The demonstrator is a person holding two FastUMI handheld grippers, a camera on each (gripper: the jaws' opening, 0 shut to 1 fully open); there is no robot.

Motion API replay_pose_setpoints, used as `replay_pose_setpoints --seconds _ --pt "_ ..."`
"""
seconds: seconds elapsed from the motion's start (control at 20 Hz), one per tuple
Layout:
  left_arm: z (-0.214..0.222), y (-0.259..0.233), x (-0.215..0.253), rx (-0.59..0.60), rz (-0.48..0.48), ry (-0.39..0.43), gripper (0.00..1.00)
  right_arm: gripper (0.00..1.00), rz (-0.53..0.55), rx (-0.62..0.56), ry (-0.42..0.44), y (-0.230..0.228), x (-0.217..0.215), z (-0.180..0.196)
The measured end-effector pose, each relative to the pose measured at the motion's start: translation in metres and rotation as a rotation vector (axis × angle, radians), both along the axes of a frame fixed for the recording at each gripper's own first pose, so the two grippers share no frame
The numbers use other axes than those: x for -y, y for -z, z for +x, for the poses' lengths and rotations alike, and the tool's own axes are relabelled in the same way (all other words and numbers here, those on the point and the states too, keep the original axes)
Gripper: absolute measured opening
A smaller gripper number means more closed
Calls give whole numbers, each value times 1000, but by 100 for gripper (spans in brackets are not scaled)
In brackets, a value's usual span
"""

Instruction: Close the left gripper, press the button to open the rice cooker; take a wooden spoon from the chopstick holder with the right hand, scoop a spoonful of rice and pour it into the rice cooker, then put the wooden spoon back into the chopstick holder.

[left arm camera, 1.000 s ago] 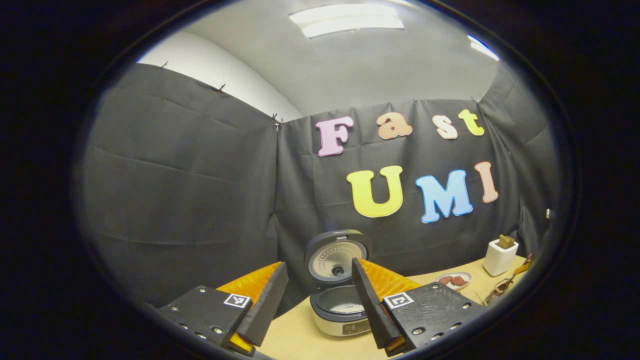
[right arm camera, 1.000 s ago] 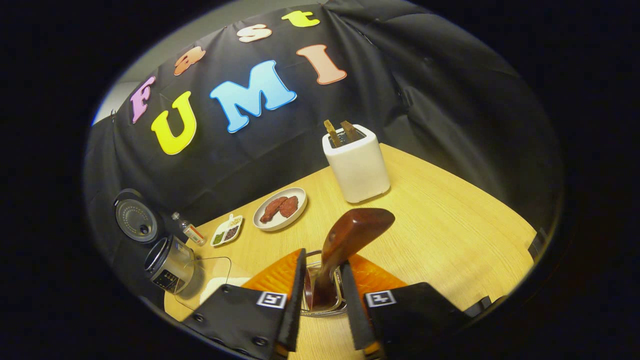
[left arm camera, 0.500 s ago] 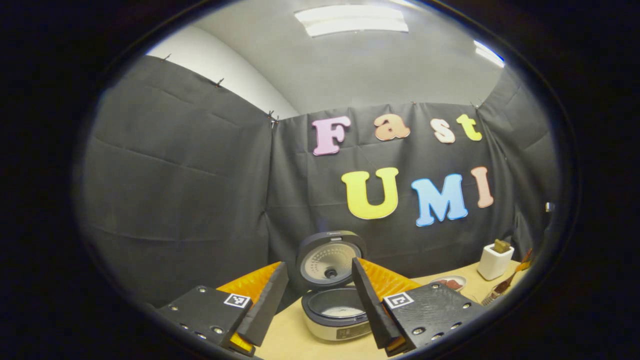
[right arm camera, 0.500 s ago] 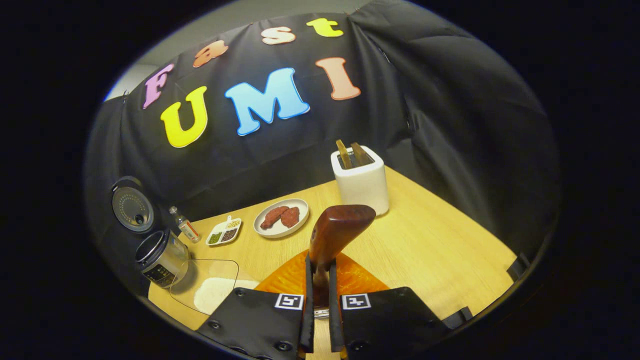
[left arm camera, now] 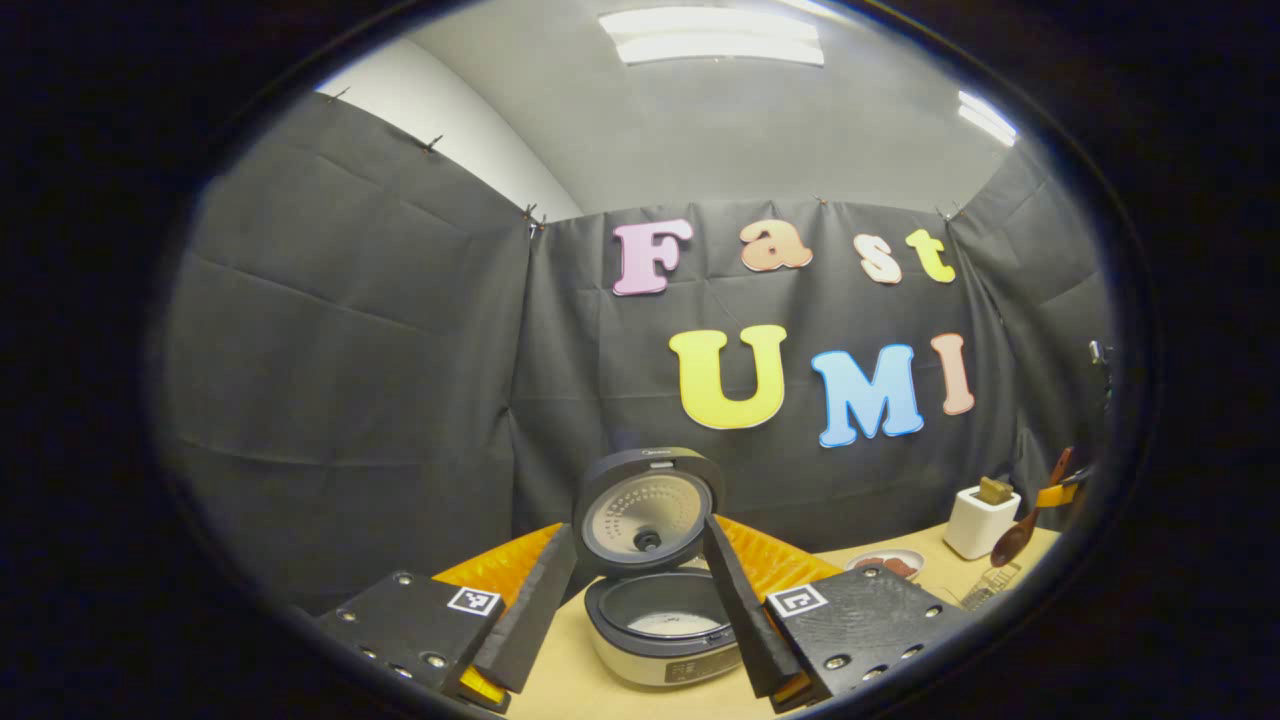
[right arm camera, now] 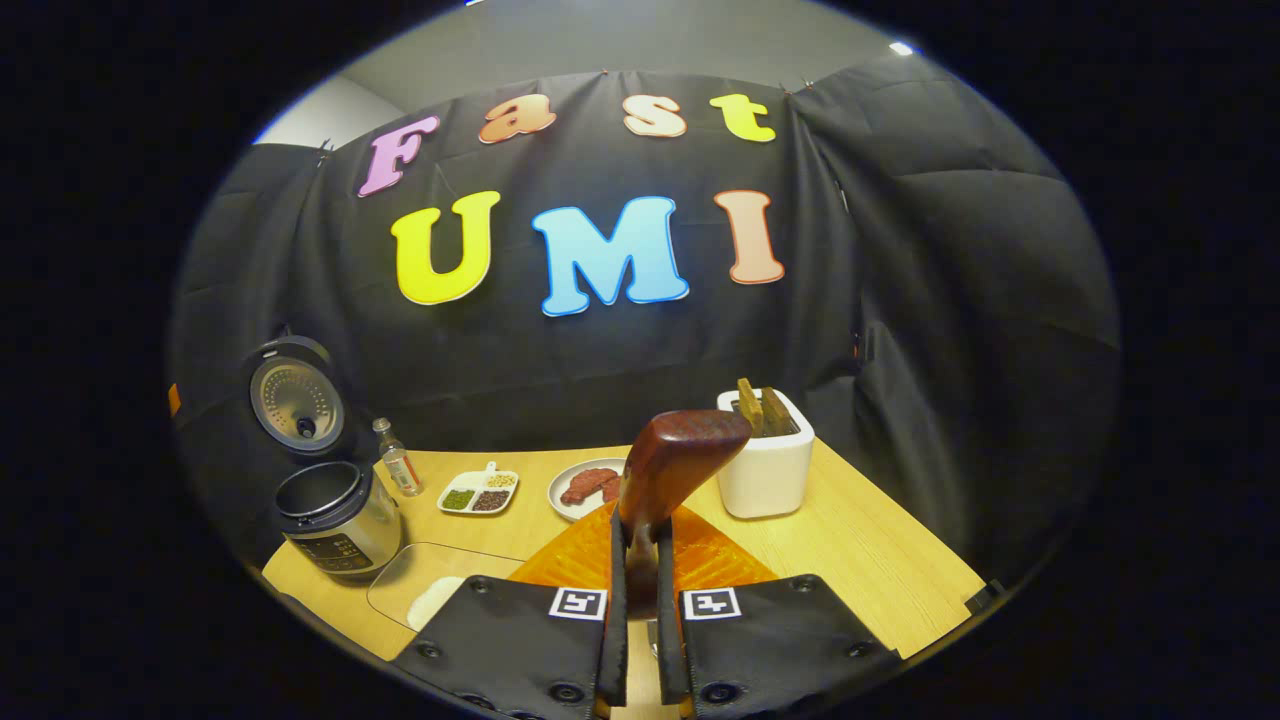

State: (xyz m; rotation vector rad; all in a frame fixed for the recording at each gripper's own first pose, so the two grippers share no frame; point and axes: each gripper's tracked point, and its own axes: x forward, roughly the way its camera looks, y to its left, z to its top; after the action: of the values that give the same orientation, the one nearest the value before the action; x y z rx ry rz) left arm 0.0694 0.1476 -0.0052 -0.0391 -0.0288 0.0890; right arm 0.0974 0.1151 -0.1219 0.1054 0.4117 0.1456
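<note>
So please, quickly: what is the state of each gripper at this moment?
Left gripper: jaws open, holding nothing, in front of the open rice cooker.
Right gripper: jaws closed on the wooden spoon, lifted above the table.

left gripper (left arm camera: 640,600) fingers spread apart, right gripper (right arm camera: 640,640) fingers clamped

On the table (right arm camera: 880,560) the open rice cooker (right arm camera: 335,515) stood at the left, a small bottle (right arm camera: 398,468) beside it; rightward lay a divided dish (right arm camera: 478,494), a plate (right arm camera: 585,487), then the toaster (right arm camera: 765,465), all before the wall
</note>
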Motion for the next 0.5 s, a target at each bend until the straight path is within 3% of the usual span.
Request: replay_pose_setpoints --seconds 0.2,0.35,0.5 --pt "9 15 -14 -17 -8 6 81 14 -42 22 -79 -2 -45 -3" --pt "16 25 -25 -32 -7 6 77 10 -66 26 -142 4 -80 -7" --pt "22 36 -32 -47 -5 8 81 14 -114 12 -208 23 -112 -14"
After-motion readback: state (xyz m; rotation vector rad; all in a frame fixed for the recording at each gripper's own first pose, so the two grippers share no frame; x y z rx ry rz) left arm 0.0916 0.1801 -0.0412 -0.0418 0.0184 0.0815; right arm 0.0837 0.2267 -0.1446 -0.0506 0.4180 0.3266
